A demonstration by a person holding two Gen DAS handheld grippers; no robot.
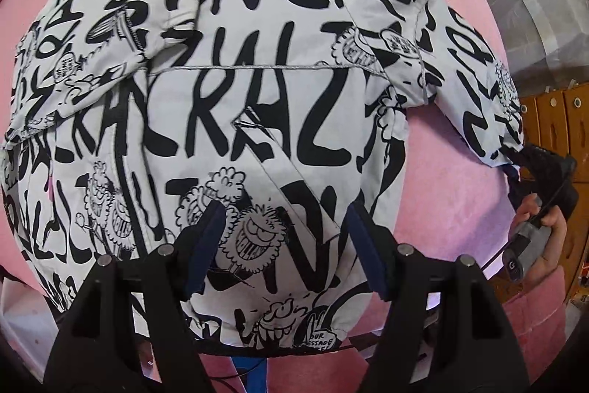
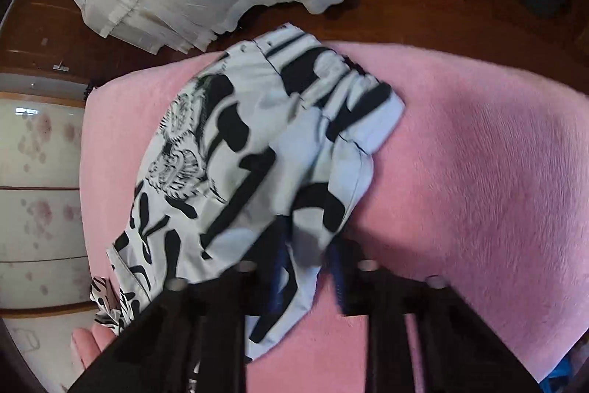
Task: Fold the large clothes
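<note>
The right claw (image 2: 309, 256) holds the jacket (image 1: 235, 91) sleeve (image 2: 265, 142), ready to fold inward, while the left claw (image 1: 287, 245) waits wide above the hem.

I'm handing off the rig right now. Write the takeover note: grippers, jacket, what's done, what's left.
Left gripper: open, jaws spread over the jacket's lower back, holding nothing.
Right gripper: shut on the end of the sleeve, lifted off the pink blanket.
Jacket lies spread on the blanket.
Done: the other sleeve looks folded in already.
Left: probably bring this sleeve across, then fold the body.
</note>
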